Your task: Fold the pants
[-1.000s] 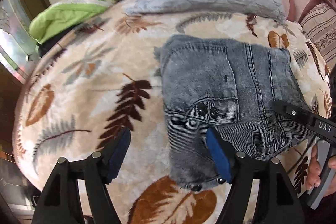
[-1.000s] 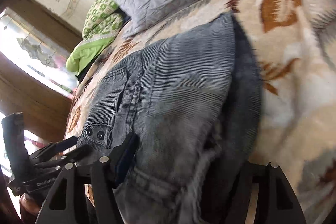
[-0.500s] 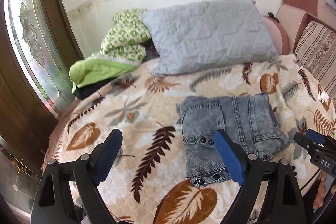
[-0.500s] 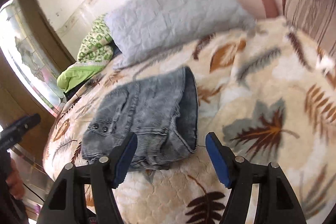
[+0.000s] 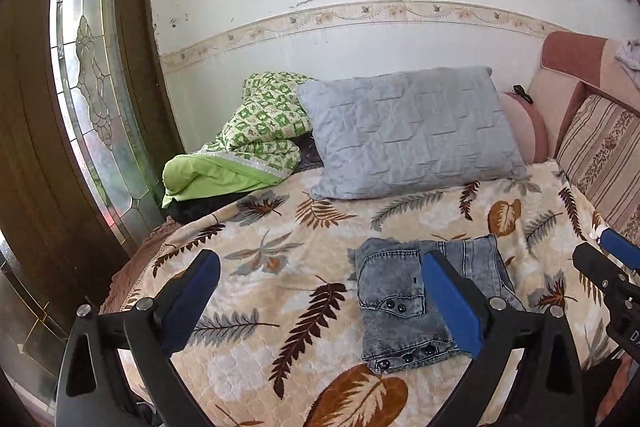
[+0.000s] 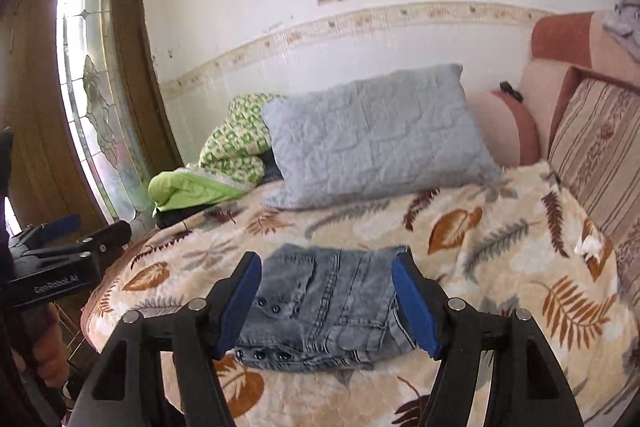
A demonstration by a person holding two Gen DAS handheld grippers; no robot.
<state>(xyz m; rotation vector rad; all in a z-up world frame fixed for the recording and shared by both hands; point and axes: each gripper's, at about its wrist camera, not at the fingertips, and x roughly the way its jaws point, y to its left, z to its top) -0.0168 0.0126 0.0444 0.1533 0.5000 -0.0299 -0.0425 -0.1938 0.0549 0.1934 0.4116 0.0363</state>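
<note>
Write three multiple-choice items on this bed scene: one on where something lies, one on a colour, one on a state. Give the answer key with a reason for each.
1. Where do the pants lie?
A. on the leaf-print blanket
B. on the grey pillow
C. on the floor

2. What colour are the pads of the right gripper?
A. red
B. blue
C. yellow

3. What state are the pants in?
A. spread out flat at full length
B. hanging from a gripper
C. folded into a compact bundle, held by no gripper

Key: 1 A, the denim rests on the blanket in front of the pillow. 2 B, both pads show blue. 3 C, the bundle lies free, and both the right gripper and the left gripper stand clear of it.
</note>
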